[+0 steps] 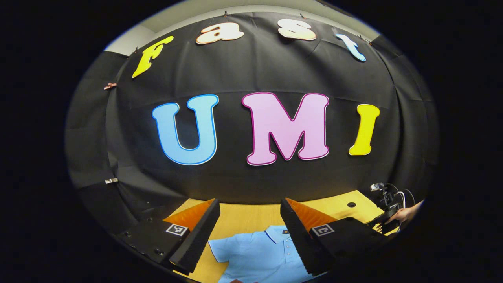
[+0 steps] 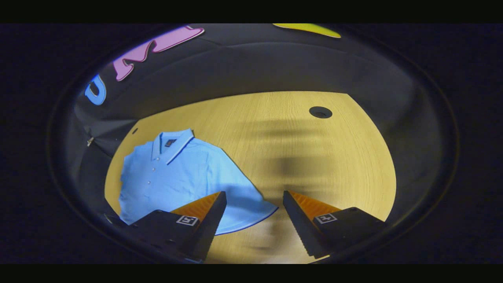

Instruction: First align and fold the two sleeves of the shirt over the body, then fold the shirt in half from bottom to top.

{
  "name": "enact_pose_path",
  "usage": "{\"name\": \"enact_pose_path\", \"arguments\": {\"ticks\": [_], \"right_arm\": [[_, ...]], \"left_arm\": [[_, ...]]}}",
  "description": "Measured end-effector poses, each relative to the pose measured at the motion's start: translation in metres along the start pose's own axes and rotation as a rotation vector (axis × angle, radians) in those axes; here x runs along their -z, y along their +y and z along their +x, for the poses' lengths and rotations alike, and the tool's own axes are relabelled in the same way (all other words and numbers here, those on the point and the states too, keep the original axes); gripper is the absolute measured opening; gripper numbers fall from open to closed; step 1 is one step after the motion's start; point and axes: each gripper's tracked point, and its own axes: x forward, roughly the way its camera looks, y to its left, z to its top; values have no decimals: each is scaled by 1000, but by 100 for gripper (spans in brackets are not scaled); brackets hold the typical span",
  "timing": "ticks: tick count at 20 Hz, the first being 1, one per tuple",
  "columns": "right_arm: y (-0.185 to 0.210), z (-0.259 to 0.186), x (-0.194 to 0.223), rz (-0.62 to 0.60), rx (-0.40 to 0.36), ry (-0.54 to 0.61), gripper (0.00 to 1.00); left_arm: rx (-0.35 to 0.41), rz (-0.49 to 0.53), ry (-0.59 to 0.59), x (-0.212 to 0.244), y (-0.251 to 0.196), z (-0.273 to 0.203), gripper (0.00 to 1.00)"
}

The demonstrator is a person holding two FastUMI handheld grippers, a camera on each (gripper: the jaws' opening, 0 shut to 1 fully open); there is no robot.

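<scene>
The wooden table (image 2: 275, 129) spreads widest before me in the right gripper view, with a round dark hole (image 2: 320, 112) in it toward one o'clock. On it lies the light blue polo shirt (image 2: 177, 177), flat and face up, at about nine o'clock, its collar toward the far wall and one sleeve (image 2: 251, 204) spread out toward six o'clock. My right gripper (image 2: 254, 212) hangs above the table with its fingers wide apart and nothing between them; the sleeve's hem lies between them, under the inner finger.

In the left gripper view my left gripper (image 1: 250, 232) is likewise spread open and holding nothing, raised and facing the wall. The shirt (image 1: 259, 255) lies at six o'clock below its fingers. At four o'clock a hand (image 1: 404, 214) holds the other gripper's dark body.
</scene>
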Motion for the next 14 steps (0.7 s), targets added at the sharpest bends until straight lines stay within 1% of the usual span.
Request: {"name": "enact_pose_path", "arguments": {"ticks": [2, 3, 4, 5, 6, 7, 8, 9, 10, 12, 14], "right_arm": [[2, 7, 12, -1, 18, 42, 98], [4, 9, 19, -11, 32, 62, 99], [5, 8, 25, -24, 51, 84, 98], [6, 10, 21, -40, 64, 69, 99], [8, 11, 23, -45, 75, 86, 92], [6, 14, 24, -57, 86, 86, 98], [9, 13, 26, -47, 93, 91, 82], [4, 13, 19, -47, 115, 72, 65], [8, 16, 23, -24, 90, 79, 48], [24, 16, 20, 81, -4, 73, 15], [37, 11, 0, 139, -69, 17, 15]], "left_arm": [[2, 22, -11, -4, 1, -2, 98], [-2, 33, -15, -5, 3, -3, 98], [-8, 39, -18, -7, 6, -5, 98], [-11, 40, -19, -6, 8, -6, 98], [-16, 39, -17, -5, 11, -8, 98], [-20, 38, -14, -3, 13, -9, 98], [-27, 36, -9, -3, 17, -10, 98], [-33, 33, -6, 0, 19, -11, 98], [-37, 30, -5, -1, 22, -12, 98], [-37, 27, -11, -2, 24, -15, 98], [-43, 34, -15, -3, 28, -17, 98]]}}
